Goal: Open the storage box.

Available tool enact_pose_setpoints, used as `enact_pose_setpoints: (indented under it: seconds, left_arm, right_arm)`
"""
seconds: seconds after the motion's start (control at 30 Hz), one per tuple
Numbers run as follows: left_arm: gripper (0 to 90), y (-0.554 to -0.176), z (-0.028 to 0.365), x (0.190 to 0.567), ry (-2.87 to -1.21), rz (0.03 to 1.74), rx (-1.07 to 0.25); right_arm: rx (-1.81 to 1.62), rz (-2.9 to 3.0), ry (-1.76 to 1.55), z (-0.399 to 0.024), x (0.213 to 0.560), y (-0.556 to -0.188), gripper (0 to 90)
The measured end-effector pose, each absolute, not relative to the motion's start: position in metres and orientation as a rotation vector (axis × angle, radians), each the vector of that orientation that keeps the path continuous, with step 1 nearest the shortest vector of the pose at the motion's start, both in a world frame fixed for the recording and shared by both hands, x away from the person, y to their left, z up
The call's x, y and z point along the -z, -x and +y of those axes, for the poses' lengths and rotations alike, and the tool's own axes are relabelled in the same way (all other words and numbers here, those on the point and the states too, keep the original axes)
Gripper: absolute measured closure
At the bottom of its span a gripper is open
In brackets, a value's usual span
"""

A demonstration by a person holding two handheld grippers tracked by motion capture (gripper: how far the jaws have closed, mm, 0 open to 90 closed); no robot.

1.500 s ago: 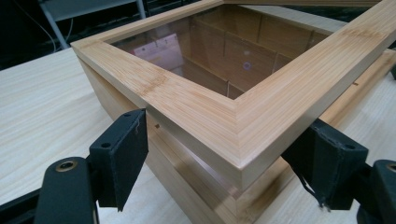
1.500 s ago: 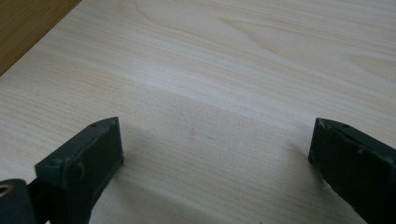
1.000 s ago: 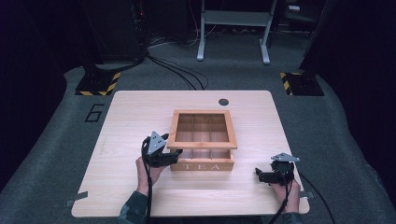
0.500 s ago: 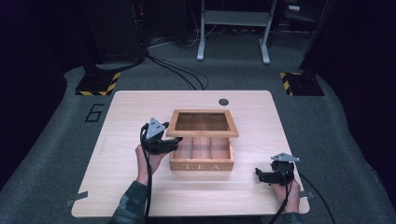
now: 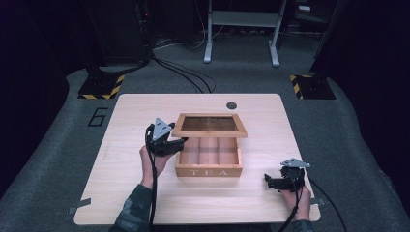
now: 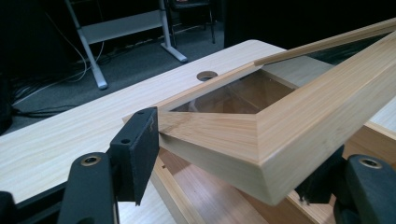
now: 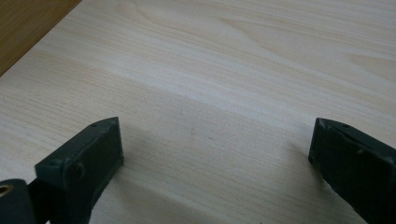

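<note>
Light wood table (image 5: 121, 193) in a dark lab, grey floor, cables and a metal stand base behind it. Landmark: the TEA box (image 5: 209, 166), about mid-table.

Nearest the person, right of the box and well apart from it: right gripper (image 5: 270, 181), resting low over bare tabletop, jaws spread wide with nothing between them. Idle.

At the box's left front corner: left gripper (image 5: 180, 144). Its jaws have just been closing and now straddle the front left corner of the lid (image 6: 261, 135). One pad (image 6: 140, 149) sits against the lid's edge in the left gripper view; the other jaw is mostly hidden under the frame, so I read it as clamped on the lid.

Lid is a glass-paned wood frame, hinged at the far side and tilted up off the box, exposing the empty compartments (image 5: 208, 150).

Step in hand, as I judge it: opening the lid, partway through. Next move: swing the corner up and back along the hinge arc while keeping the grip, without dragging the box.

Beyond the box: cable grommet hole (image 5: 231, 105) near the far table edge.
</note>
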State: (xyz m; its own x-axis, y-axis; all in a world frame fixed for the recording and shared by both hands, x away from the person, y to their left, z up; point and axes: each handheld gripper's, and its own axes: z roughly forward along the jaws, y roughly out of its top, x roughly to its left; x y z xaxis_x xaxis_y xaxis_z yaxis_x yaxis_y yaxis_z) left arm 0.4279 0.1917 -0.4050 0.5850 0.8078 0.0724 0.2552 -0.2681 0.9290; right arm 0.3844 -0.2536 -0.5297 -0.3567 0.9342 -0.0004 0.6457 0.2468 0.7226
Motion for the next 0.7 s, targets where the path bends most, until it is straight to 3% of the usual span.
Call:
enact_pose_setpoints:
  seconds: [0.7]
  left_arm:
    - [36.8,-0.448,0.193,0.379,-1.825,0.892,-0.658]
  right_arm:
    - [-0.898,2.090,-1.447,-0.254,0.529,-0.384,2.7]
